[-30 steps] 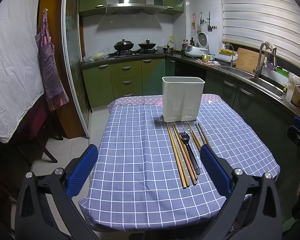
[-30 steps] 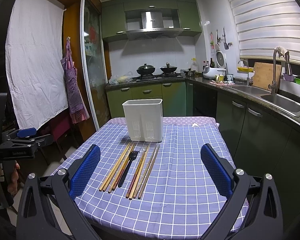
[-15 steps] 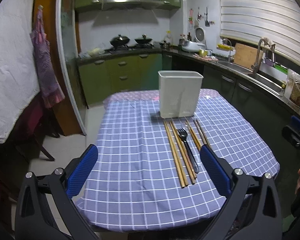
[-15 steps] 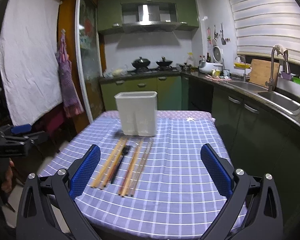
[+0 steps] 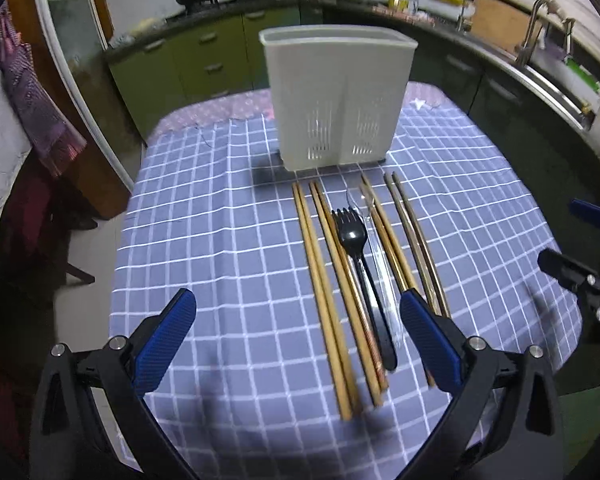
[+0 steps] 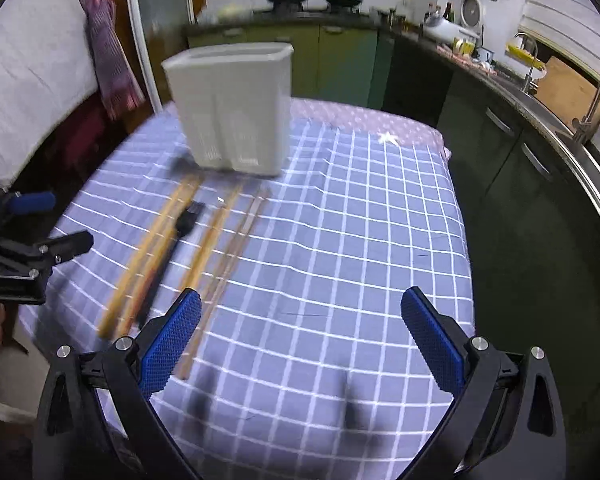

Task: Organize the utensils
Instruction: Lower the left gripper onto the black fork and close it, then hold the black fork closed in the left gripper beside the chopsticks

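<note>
Hovering both grippers over the counter with nothing sorted yet.

My left gripper [image 5: 298, 338] and right gripper [image 6: 300, 338] are both spread and empty. The wooden chopsticks [image 5: 324, 292], black plastic fork [image 5: 360, 264] and clear plastic spoon [image 5: 380, 256] lie in a row just before the white slotted plastic utensil holder [image 5: 336, 100], which looks empty. Since a second ago I've come closer and tilted down toward that holder.

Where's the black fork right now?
In the left wrist view the black fork lies flat on the checked tablecloth, among the wooden chopsticks, tines toward the white utensil holder.
</note>
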A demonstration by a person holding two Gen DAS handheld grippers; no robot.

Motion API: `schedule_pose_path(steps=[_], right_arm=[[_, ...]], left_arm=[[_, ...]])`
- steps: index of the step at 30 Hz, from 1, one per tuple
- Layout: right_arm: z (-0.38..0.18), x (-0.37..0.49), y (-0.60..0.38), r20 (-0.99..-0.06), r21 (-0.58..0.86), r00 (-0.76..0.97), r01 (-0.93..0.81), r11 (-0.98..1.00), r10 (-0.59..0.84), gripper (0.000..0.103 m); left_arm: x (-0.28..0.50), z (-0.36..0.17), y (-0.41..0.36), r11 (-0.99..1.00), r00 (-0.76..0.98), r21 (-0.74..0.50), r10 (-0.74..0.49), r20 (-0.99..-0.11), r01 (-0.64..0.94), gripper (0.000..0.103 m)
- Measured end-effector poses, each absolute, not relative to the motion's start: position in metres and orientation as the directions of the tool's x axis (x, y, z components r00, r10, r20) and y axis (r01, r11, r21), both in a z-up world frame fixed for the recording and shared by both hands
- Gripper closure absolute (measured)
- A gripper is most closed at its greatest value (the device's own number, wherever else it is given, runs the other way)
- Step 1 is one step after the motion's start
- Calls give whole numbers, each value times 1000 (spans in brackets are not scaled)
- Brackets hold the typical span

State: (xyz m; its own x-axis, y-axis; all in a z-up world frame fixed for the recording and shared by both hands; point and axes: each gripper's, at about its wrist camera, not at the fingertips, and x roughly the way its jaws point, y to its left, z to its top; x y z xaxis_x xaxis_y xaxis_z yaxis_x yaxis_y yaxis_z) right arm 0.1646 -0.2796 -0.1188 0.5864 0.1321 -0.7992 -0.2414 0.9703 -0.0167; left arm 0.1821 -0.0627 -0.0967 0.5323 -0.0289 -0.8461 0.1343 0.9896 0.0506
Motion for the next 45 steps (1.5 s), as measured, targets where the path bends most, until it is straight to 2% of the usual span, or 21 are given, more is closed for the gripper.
schedule_pose_path(steps=[4,5,6,7,8,10,13,14,19,23,32,45], right_arm=[[-132,193,-291,-849,61,500,-227,972,170,4],[-134,197,-295,-859,69,484,-215,974,168,5],[-136,203,-298,-870,76,466,-199,977,162,8],[-141,210,-303,-881,88,444,-183,979,162,9],[-145,214,-307,-890,101,425,-171,980,166,10],[-150,220,-311,-904,104,397,-154,983,158,15],[-154,221,-314,-908,110,385,-164,980,166,16],[-155,223,-314,-909,113,382,-166,980,169,16],[-165,226,-311,-912,135,361,-183,974,194,16],[-170,229,-313,-914,138,356,-177,974,194,16],[-172,230,-316,-917,125,353,-184,975,185,16],[-170,227,-312,-916,119,357,-198,973,185,16]], left_arm=[[207,-109,-82,986,459,11,-69,-886,169,6],[211,-111,-86,985,440,2,-75,-895,171,10],[215,-114,-89,986,423,-1,-73,-903,169,15],[217,-116,-92,986,410,-2,-72,-909,168,26],[222,-119,-95,986,386,-11,-75,-920,166,33],[230,-126,-99,988,353,-9,-64,-934,157,42],[236,-133,-100,988,320,-15,-64,-945,153,50],[237,-135,-100,988,309,-21,-68,-949,152,59],[243,-144,-106,988,271,-53,-92,-958,148,88],[249,-150,-113,989,248,-40,-76,-966,145,92],[263,-161,-118,992,221,-10,-38,-975,124,93],[278,-176,-122,993,198,-22,-44,-979,112,95]])
